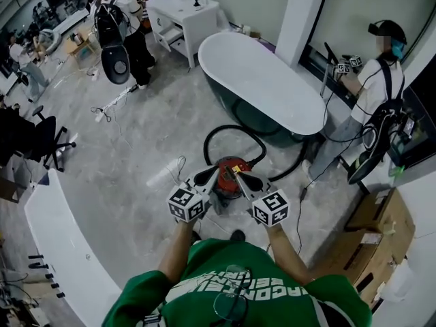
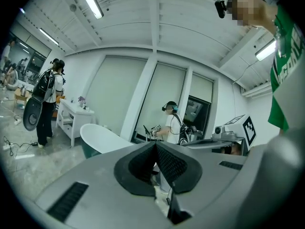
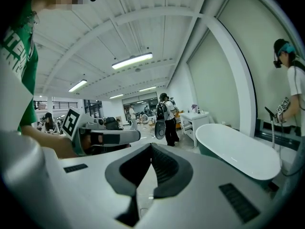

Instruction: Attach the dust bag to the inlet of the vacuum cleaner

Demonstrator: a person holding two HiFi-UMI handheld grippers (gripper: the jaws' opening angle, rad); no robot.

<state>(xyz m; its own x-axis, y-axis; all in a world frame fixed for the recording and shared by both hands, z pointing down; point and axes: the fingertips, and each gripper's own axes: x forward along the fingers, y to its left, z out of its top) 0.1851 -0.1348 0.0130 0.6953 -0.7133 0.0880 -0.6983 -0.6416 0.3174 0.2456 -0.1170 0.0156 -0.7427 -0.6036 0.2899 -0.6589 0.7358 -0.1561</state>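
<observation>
A red vacuum cleaner with a black hose looped behind it stands on the grey floor, just in front of both grippers. My left gripper and right gripper are held side by side, with their tips over the cleaner's top. The left gripper points level at the room, its black pads together and nothing between them. My right gripper is also shut and empty. I cannot make out a dust bag in any view.
A white and dark green bathtub lies just beyond the cleaner. One person stands at the right window, others at the far left. Cardboard boxes sit at the right, a white curved counter at the left. Cables trail on the floor.
</observation>
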